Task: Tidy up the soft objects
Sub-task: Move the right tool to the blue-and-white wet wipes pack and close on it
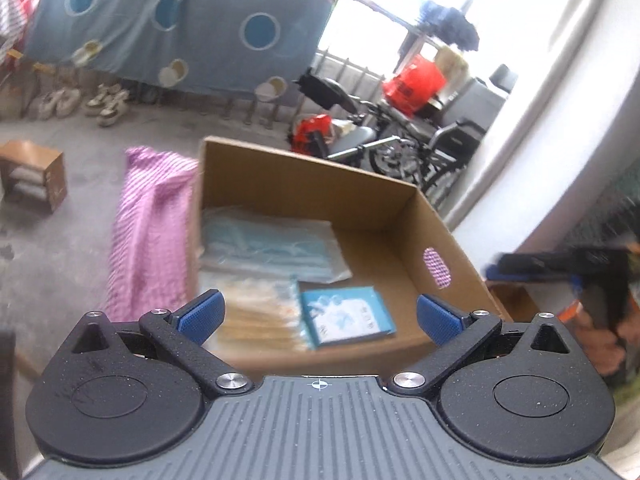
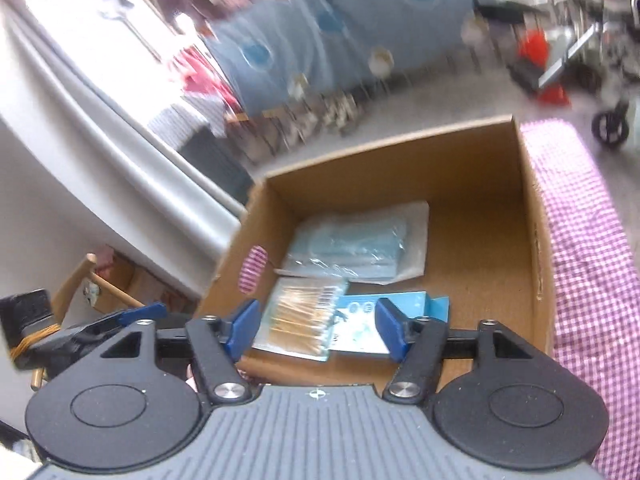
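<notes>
An open cardboard box (image 1: 304,176) (image 2: 400,160) stands on a surface covered with a pink checked cloth (image 1: 148,224) (image 2: 592,248). In it lie a clear pack of blue face masks (image 1: 268,244) (image 2: 356,244), a pack of cotton swabs (image 1: 260,316) (image 2: 300,320) and a small blue packet (image 1: 346,316) (image 2: 356,328). My left gripper (image 1: 320,314) is open and empty above the box's near edge. My right gripper (image 2: 316,330) is open and empty above the near edge too; it also shows at the right of the left wrist view (image 1: 560,264).
A wheelchair (image 1: 400,148) with red bags (image 1: 414,80) stands beyond the box. A blue sheet with circles (image 1: 172,20) hangs over a rail, with shoes (image 1: 108,104) beneath. A small wooden box (image 1: 36,172) sits on the floor. A white wall (image 1: 560,140) is close by.
</notes>
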Demonstrator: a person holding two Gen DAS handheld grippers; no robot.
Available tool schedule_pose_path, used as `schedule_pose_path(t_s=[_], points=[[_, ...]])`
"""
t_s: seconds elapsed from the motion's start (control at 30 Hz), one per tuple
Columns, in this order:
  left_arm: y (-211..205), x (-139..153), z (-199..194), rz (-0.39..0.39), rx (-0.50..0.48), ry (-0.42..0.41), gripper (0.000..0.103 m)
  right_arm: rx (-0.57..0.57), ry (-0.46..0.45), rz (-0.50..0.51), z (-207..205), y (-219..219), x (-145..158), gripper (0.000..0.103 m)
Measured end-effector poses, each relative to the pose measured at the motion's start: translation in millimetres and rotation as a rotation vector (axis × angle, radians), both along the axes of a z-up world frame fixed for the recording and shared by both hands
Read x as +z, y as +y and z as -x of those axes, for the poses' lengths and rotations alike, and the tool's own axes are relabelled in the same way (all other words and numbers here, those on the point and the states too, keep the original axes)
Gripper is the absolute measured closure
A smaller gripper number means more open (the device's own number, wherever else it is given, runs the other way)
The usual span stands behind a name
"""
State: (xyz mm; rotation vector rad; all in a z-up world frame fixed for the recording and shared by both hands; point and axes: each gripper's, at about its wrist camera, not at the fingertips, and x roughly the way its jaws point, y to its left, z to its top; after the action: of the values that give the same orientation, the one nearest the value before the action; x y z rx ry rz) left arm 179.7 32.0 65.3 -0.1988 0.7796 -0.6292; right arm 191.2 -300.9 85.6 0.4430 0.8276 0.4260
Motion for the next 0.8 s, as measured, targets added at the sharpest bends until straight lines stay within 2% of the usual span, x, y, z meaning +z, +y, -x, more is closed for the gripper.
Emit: schedule_pose_path(t_s=[0.07,0.23,0.33,0.4,0.5,0.6,0.8], points=[[16.0,-2.3,8.3,0.016,0.031,0.009,0.001,-0.013,-0.029,-0.016,19.4,5.7,-0.9,0.032],[35.6,-18.2,29.7,0.024,0.041,0.079,0.001,-0.046,-0.002,-0.105,54.8,15.5,-27.2,0.032],[33.4,-31.2,46.8,-0.003,-0.004,0.116,0.001,-0.051,0.052,-0.186,64.9,28.5,-55.0,0.032],[26.2,-42.7,56.1,-0.009,-0.058,0.155,0.001,-0.061,0.088,-0.199,65.6,40.4,-72.7,0.032],[6.7,-60.9,66.5,-0.053,-0.117,0.201,0.001,-0.084,0.112,-0.154,60.9,59.2,-92.8,0.032],[-13.0,-71.4,74.1,-0.145,-0.125,0.162,0.001,-0.098,0.121,-0.078,51.7,74.1,-105.6,0.032],[-37.3,-88.4,76.5,-0.268,-0.139,0.124,0.001,-0.079,0.149,-0.001,37.6,92.8,-125.2,0.032]])
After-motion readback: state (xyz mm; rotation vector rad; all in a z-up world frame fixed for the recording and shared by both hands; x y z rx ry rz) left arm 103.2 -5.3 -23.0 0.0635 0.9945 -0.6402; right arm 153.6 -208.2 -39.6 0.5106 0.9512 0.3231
